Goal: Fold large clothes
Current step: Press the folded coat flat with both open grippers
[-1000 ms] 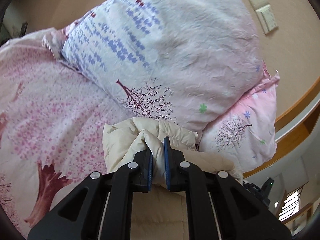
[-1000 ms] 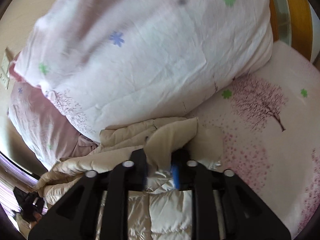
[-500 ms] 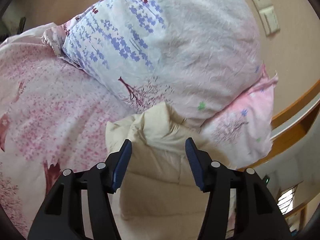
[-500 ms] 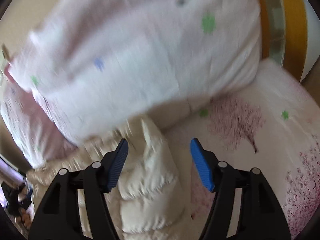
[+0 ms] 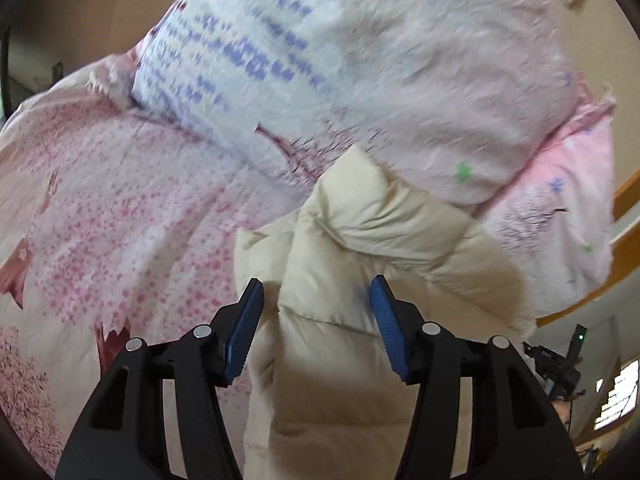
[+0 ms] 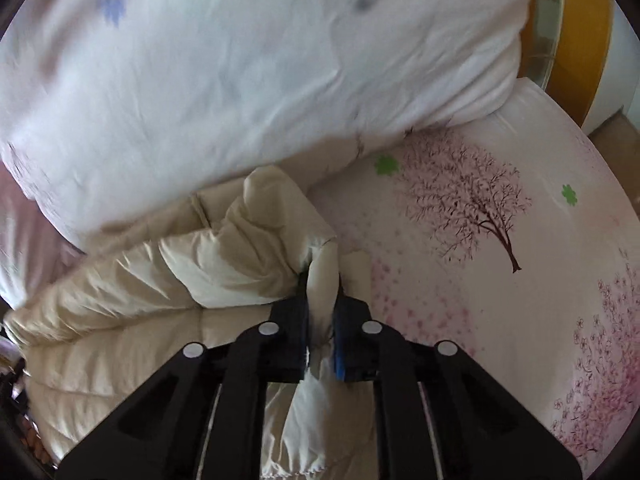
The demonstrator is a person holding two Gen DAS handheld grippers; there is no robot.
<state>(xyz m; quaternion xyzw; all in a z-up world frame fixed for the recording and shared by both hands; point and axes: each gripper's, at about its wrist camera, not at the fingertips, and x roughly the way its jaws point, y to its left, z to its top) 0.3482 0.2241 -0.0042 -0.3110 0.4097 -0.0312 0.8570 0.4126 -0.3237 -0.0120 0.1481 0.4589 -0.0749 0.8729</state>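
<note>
Mid-fold: right gripper (image 6: 322,312) jaws pinch the cream quilted puffer jacket (image 6: 168,276) beside the white floral pillow (image 6: 240,80); left gripper (image 5: 316,304) jaws spread, needs a grip next.

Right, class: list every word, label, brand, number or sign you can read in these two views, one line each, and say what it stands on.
None: no readable text shows in either view.
The cream padded jacket shows no label or brand.
The pillow and bedsheet carry only printed trees and flowers, no words.
The left gripper and right gripper bear no markings.
</note>
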